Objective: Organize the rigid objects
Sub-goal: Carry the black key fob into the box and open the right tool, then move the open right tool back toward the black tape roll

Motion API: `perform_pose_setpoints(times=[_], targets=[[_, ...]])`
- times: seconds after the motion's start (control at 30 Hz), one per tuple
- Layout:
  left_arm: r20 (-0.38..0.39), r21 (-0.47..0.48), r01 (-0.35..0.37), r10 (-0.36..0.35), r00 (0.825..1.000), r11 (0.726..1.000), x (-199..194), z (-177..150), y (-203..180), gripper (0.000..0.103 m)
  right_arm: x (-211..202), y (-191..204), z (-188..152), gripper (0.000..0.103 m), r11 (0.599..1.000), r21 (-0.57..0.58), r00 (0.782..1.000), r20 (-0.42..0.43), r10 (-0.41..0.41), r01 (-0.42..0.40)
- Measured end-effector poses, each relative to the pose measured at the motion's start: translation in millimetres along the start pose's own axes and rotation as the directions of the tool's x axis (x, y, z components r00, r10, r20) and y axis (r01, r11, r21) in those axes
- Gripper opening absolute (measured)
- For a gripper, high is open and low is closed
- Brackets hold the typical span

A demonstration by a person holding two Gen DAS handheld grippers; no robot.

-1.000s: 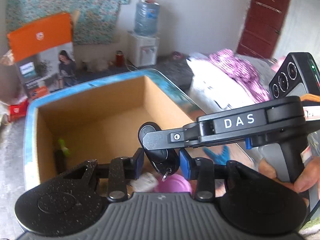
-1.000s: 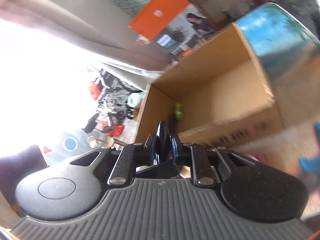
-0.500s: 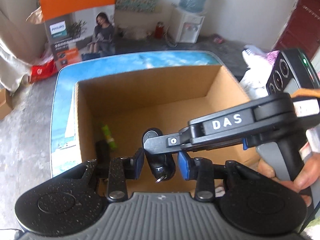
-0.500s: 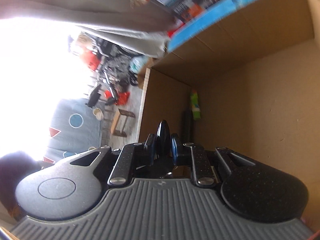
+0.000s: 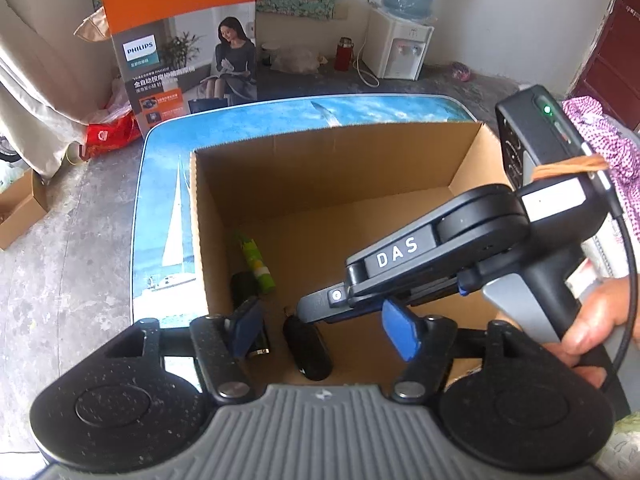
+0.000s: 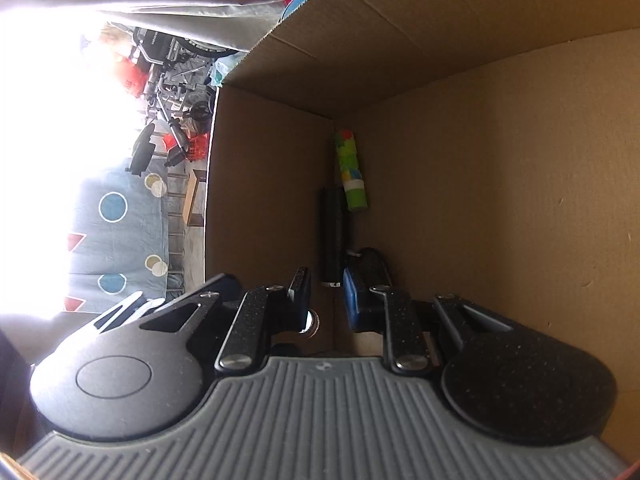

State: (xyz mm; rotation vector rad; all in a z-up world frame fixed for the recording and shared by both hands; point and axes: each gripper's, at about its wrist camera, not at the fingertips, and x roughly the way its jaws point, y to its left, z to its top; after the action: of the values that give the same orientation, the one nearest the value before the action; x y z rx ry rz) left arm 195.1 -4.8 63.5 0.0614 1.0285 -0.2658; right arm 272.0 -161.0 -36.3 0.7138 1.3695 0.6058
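An open cardboard box [image 5: 332, 168] stands on a blue sailboat-print table [image 5: 168, 216]. On its floor lie a green patterned tube [image 5: 256, 260], a black cylinder [image 5: 244, 288] and a black key fob [image 5: 308, 344]. My left gripper [image 5: 320, 330] is open above the box's near edge, with the fob lying below between its pads. My right gripper [image 6: 326, 300] is open and empty inside the box; the fob [image 6: 370, 264] lies just beyond its right finger, next to the black cylinder [image 6: 332, 236] and green tube [image 6: 350, 172]. The right gripper's body [image 5: 460, 248] reaches in from the right.
An orange Philips carton [image 5: 184, 36] stands behind the table. A water dispenser [image 5: 400, 44] and a red flask [image 5: 344, 54] stand at the back wall. Patterned cloth [image 5: 600, 136] lies at right. Concrete floor [image 5: 60, 260] lies to the left.
My right gripper held the black key fob over the box; it has lowered into the box, opened, and the fob now lies on the box floor. My left gripper has opened wider.
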Motion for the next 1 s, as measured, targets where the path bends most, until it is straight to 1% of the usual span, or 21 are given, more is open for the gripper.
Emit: perform_pose_setpoints(times=[0.17,0.3,0.37,0.43,0.5,0.57,0.6,0.63,0.7,0.77,0.83,0.9,0.93,1.0], targets=[[0.051,-0.008,0.021,-0.02,0.998,1.0,-18.0,-3.8,-1.2,0.074,-18.4,0.7,-7.9,0.021,0.999,-0.006,0.998,0.046,0.035,-0.035],[0.114,-0.013,0.057,-0.055,0.992,0.998,-40.5,-10.9,-4.1,0.08,-52.0,-0.7,-26.4,0.023,0.996,-0.025,0.988,0.126,0.093,-0.09],[0.149,-0.012,0.081,-0.078,0.986,0.997,-52.5,-16.2,-6.3,0.085,-74.2,-2.8,-41.1,0.025,0.992,-0.041,0.977,0.174,0.127,-0.121],[0.188,0.0,0.102,-0.1,0.977,0.995,-64.8,-23.6,-10.7,0.092,-99.5,-6.4,-61.1,0.029,0.987,-0.066,0.96,0.234,0.156,-0.144],[0.227,0.029,0.126,-0.129,0.965,0.992,-76.8,-33.7,-18.4,0.095,-123.9,-13.5,-84.1,0.032,0.983,-0.085,0.94,0.291,0.18,-0.162],[0.245,0.067,0.154,-0.166,0.955,0.986,-83.9,-44.2,-26.2,0.098,-144.3,-25.0,-107.3,0.036,0.98,-0.084,0.919,0.339,0.201,-0.183],[0.243,0.08,0.165,-0.18,0.953,0.983,-86.0,-49.5,-30.1,0.098,-152.5,-31.5,-118.8,0.04,0.978,-0.08,0.909,0.361,0.208,-0.192],[0.241,0.094,0.176,-0.194,0.951,0.98,-87.5,-55.5,-35.2,0.098,-160.2,-38.1,-130.9,0.042,0.978,-0.077,0.898,0.386,0.21,-0.196],[0.237,0.119,0.2,-0.224,0.945,0.973,-89.5,-68.7,-44.0,0.098,-174.4,-49.6,-154.5,0.043,0.981,-0.071,0.882,0.43,0.194,-0.181],[0.229,0.123,0.236,-0.259,0.938,0.964,-87.4,-82.9,-50.5,0.098,-181.4,-61.5,-179.2,0.045,0.985,-0.059,0.869,0.464,0.172,-0.163],[0.21,0.125,0.275,-0.296,0.932,0.953,-80.6,-98.9,-56.3,0.098,-180.4,-71.1,-199.7,0.045,0.987,-0.048,0.865,0.477,0.157,-0.152],[0.183,0.131,0.293,-0.313,0.932,0.947,-71.2,-115.1,-62.1,0.098,-171.2,-81.9,-219.8,0.046,0.99,-0.033,0.867,0.479,0.138,-0.14],[0.169,0.132,0.29,-0.309,0.936,0.948,-65.5,-123.3,-66.0,0.098,-164.4,-85.9,-228.1,0.046,0.991,-0.028,0.87,0.477,0.13,-0.133],[0.138,0.125,0.256,-0.273,0.952,0.958,-53.6,-137.4,-74.6,0.097,-150.3,-93.2,-239.5,0.045,0.993,-0.014,0.882,0.458,0.11,-0.117]])
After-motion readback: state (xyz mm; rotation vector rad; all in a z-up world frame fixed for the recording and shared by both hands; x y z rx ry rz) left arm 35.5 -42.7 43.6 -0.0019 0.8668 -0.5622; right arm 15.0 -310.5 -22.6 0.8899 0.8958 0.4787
